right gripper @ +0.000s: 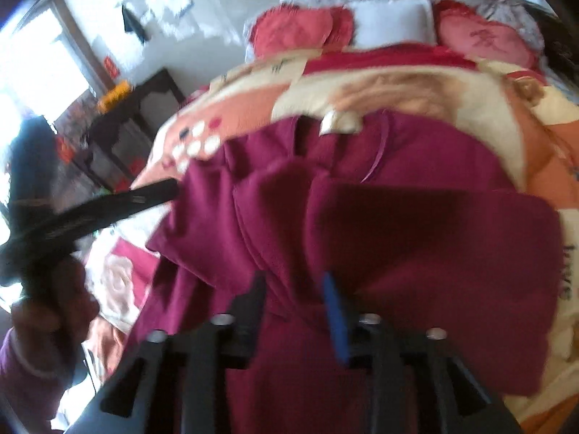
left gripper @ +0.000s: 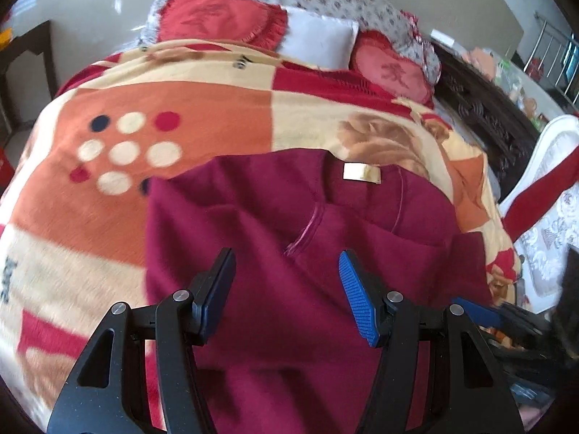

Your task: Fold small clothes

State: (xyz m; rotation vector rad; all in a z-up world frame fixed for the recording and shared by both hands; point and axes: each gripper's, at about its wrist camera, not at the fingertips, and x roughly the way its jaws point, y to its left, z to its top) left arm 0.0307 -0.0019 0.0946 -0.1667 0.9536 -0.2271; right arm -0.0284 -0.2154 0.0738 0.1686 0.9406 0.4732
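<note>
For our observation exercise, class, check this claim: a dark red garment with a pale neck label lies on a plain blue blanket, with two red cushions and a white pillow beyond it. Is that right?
Not quite. The blanket is not plain blue; it is patterned in orange, cream and red, with dots. The left wrist view shows this. The rest stands: the dark red garment with its pale neck label lies on it, with two red cushions and a white pillow beyond.

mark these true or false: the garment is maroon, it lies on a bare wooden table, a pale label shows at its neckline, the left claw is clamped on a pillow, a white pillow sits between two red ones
1. The garment is maroon. True.
2. It lies on a bare wooden table. False: it lies on a patterned blanket on a bed.
3. A pale label shows at its neckline. True.
4. The left claw is clamped on a pillow. False: it stands open above the garment.
5. A white pillow sits between two red cushions. True.
</note>
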